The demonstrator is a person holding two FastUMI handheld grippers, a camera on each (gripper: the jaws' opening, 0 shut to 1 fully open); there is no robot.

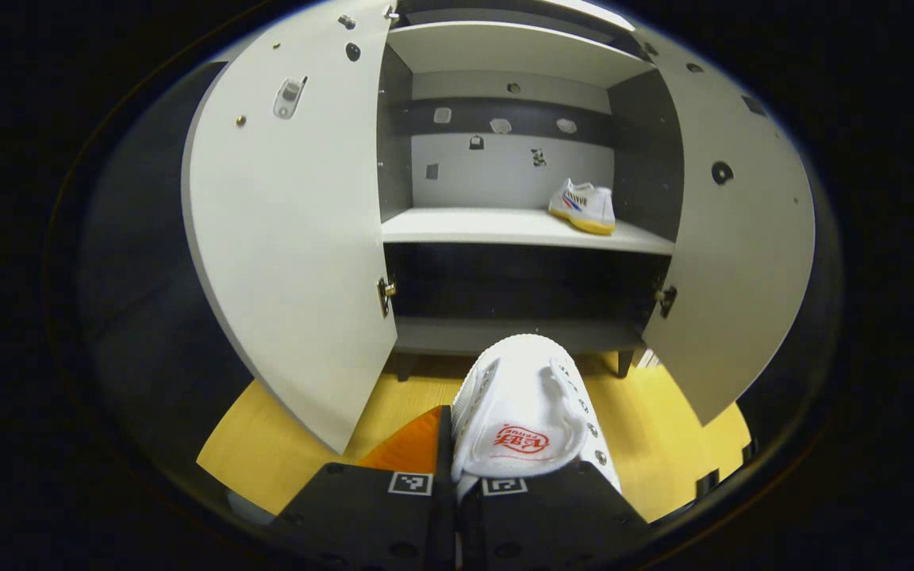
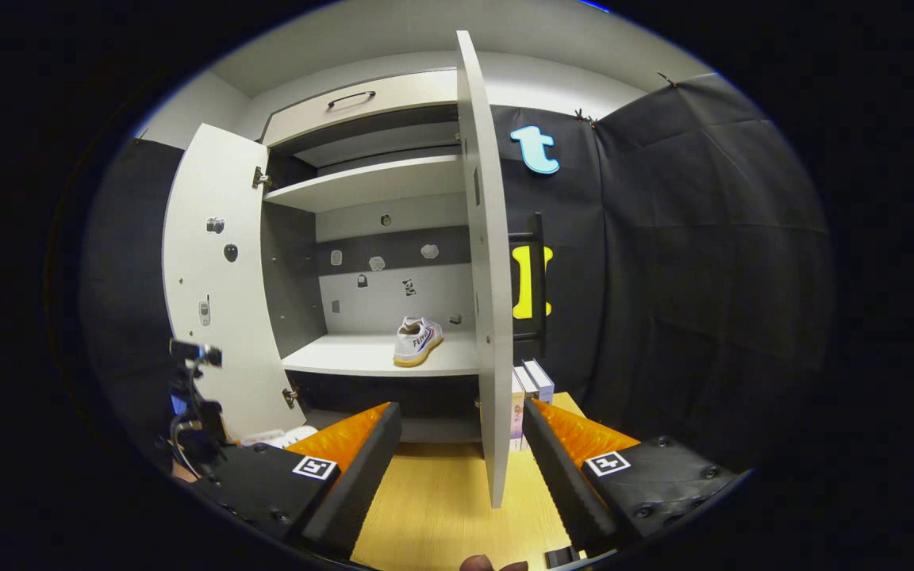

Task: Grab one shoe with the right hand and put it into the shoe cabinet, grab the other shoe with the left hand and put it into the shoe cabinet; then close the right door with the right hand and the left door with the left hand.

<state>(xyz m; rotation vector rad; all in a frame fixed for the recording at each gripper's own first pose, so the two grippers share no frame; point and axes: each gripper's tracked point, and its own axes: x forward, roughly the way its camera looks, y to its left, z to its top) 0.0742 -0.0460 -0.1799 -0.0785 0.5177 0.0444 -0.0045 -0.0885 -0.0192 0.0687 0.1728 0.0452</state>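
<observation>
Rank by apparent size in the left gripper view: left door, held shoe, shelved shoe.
1. Left door, largest by far.
2. Held shoe, in the left tongs.
3. Shelved shoe, smallest.
The shoes look like a pair; nearness to the camera inflates the held one.

Pale wood floor (image 2: pixel 441 507), black cloth wall (image 2: pixel 703 277), white ceiling (image 2: pixel 393 32), books (image 2: pixel 532 381) beside the cloth.

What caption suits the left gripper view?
Left claw grips a white shoe before the open cabinet; its mate already shelved.
</observation>
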